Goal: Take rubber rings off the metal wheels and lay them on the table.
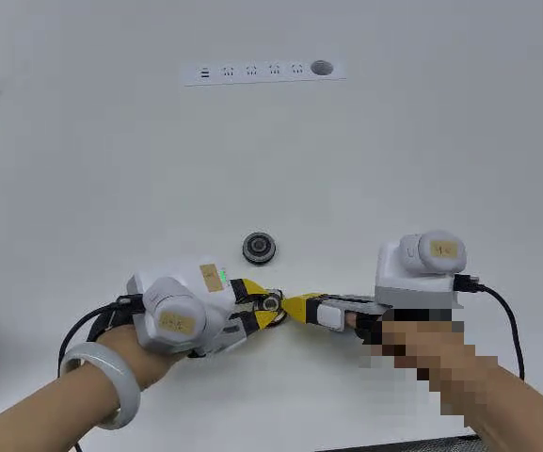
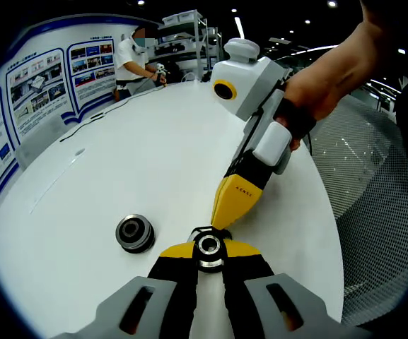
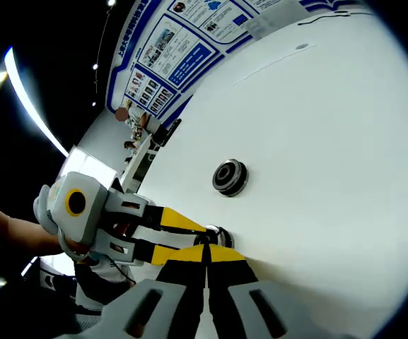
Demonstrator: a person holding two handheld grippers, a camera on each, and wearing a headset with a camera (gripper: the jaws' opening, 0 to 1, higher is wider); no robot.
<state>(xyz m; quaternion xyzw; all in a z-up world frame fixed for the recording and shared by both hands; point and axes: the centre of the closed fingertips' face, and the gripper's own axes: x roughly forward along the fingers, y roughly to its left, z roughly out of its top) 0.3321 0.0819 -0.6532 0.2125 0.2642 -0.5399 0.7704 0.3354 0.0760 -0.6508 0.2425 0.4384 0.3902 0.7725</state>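
Where the two tools meet low over the white table (image 1: pixel 422 151), the left gripper (image 1: pixel 262 306) has its yellow-tipped jaws clamped on a small metal wheel (image 2: pixel 209 246), one jaw on either side of the rim, with the shiny hub showing between them. The right gripper (image 1: pixel 299 308) comes in from 3 o'clock with its jaws pressed together into a single yellow point. That point touches the edge of the held wheel, though I cannot tell whether it has any of the dark rubber ring pinched. A second wheel (image 1: pixel 259 248) lies flat on the table near the pair, at about 12 o'clock from them and apart from both grippers, with its dark outer ring around it. Far off at 12 o'clock a white power strip (image 1: pixel 262 71) lies across the tabletop, and the person's left wrist carries a pale bangle (image 1: pixel 102 384).
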